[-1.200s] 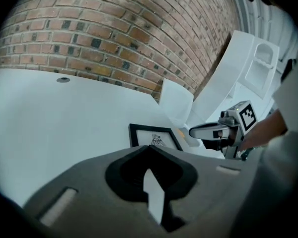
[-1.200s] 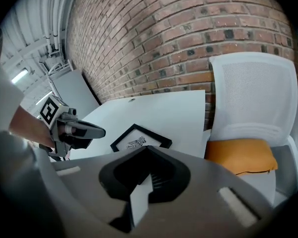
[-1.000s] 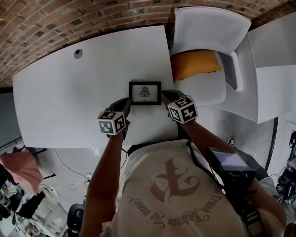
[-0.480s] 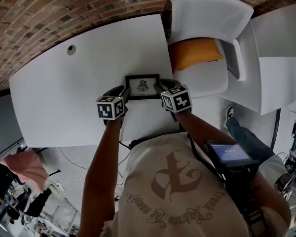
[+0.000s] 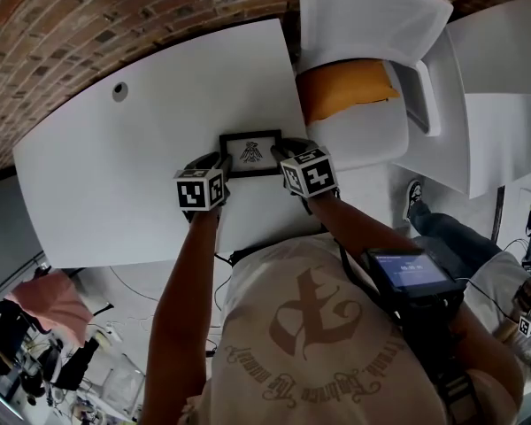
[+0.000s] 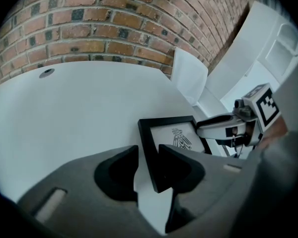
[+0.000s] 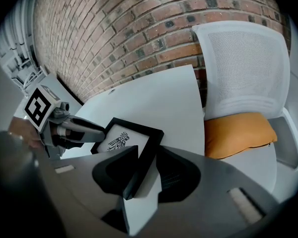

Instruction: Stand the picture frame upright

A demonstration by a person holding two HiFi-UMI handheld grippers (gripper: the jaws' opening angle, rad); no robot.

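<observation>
The picture frame [image 5: 250, 153] stands on the white surface [image 5: 115, 175], near the chair [image 5: 372, 25]. The left tongs [image 6: 149, 150] are opening around its edge away from the chair. The right tongs [image 7: 149, 152] are closing around its chair-side edge. Neither pair is clamping it.

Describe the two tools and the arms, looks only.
Left tool and right tool: grey moulded bodies, black pads, each carrying a white cube with black square markers. No cables visible. Arms bare below a beige printed T-shirt. Left jaws opening, right closing, the picture frame between both.
</observation>
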